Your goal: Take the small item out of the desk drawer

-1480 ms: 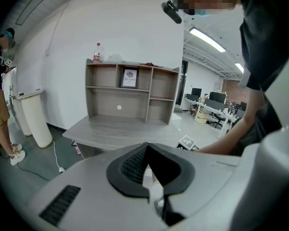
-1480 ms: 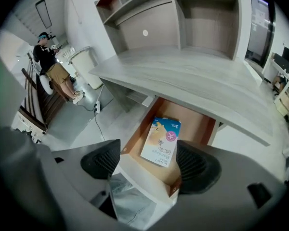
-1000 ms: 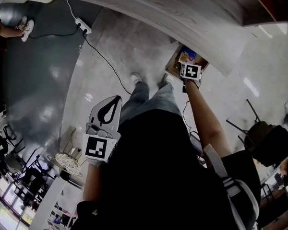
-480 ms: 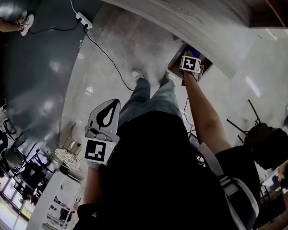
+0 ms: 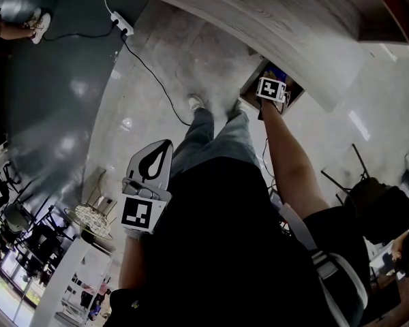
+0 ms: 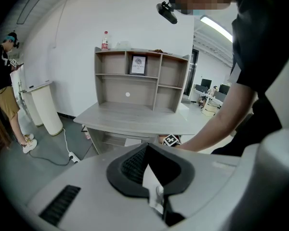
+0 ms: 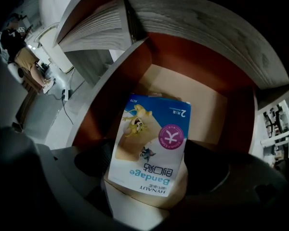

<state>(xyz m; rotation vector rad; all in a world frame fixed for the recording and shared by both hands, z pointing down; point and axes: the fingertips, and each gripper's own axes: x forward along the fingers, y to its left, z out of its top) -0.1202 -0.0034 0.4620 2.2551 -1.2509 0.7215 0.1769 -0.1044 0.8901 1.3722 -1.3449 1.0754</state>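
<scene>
The desk drawer (image 7: 202, 95) is pulled out, with reddish walls and a tan floor. A small white and blue bandage box (image 7: 151, 143) with cartoon print lies in it. My right gripper (image 7: 151, 172) points almost straight down into the drawer. Its jaws stand wide on either side of the box without pressing it, and they have just been opening. In the head view its marker cube (image 5: 270, 89) covers most of the drawer (image 5: 253, 80). My left gripper (image 5: 166, 144) hangs by my left side, away from the desk, shut with nothing in it (image 6: 147, 150).
The grey desk (image 6: 130, 117) carries a shelf unit (image 6: 139, 78) with a bottle (image 6: 105, 39) on top. A power strip (image 5: 123, 24) and its cable run over the floor on the left. Another person (image 6: 2, 88) stands far left. A dark chair (image 5: 368, 189) is at the right.
My right gripper has sunk a little deeper into the drawer, and its marker cube now covers more of the box. The left gripper has stayed where it was.
</scene>
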